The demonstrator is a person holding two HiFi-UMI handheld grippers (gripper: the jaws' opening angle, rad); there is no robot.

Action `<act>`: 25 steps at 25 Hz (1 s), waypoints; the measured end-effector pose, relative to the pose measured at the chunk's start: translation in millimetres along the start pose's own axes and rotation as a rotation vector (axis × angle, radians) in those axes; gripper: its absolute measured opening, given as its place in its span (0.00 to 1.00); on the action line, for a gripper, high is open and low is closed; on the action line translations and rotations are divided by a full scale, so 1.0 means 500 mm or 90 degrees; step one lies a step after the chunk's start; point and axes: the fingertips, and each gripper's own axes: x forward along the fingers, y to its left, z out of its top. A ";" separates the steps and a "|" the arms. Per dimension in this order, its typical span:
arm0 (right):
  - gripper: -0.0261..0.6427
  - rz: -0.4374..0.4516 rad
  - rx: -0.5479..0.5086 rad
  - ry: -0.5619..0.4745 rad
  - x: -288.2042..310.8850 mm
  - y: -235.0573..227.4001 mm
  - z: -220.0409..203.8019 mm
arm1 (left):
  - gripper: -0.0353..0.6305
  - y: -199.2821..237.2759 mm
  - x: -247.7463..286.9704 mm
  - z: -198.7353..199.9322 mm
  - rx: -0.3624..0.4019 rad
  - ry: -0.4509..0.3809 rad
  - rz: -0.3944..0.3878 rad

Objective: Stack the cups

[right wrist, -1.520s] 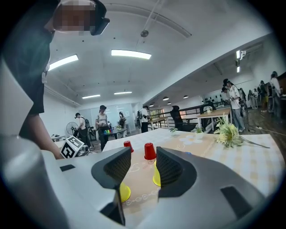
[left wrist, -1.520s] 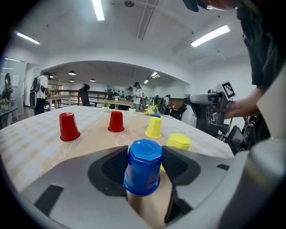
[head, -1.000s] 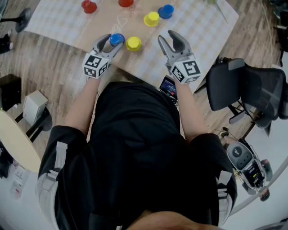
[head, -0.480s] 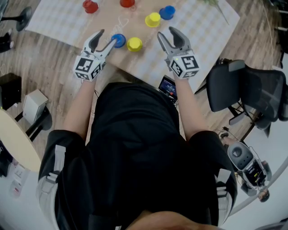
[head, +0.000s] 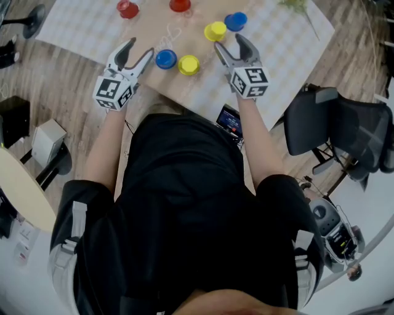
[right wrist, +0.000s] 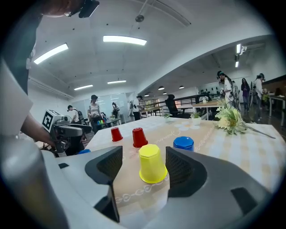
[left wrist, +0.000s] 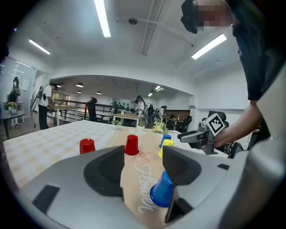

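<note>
Several upside-down cups stand on the table (head: 80, 31): two red (head: 128, 8) (head: 180, 5), a far yellow (head: 215, 31) beside a far blue (head: 236, 21), and a near blue (head: 165, 59) next to a near yellow (head: 188, 64). My left gripper (head: 139, 51) is open and empty, just left of the near blue cup (left wrist: 161, 190), apart from it. My right gripper (head: 230, 45) is open; its jaws have just been opening. The far yellow cup (right wrist: 152, 163) stands just ahead in the gap between its jaws, untouched.
A beige runner with script (left wrist: 144, 179) lies down the checked tablecloth. Flowers (right wrist: 230, 120) lie at the far right. A phone (head: 231, 118) sits at the table's near edge. A black chair (head: 335, 120) stands to my right. People and tables fill the room behind.
The left gripper let go of the near blue cup and drew back to the left and up. The right gripper moved forward to the far yellow cup and its jaws widened.
</note>
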 end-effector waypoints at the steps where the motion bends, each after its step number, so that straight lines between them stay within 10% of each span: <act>1: 0.50 -0.005 0.006 0.005 0.012 -0.007 -0.006 | 0.43 0.004 0.002 -0.002 -0.002 0.002 -0.001; 25: 0.41 -0.037 -0.022 0.053 0.090 -0.037 -0.041 | 0.43 0.061 0.002 -0.015 -0.021 0.011 0.012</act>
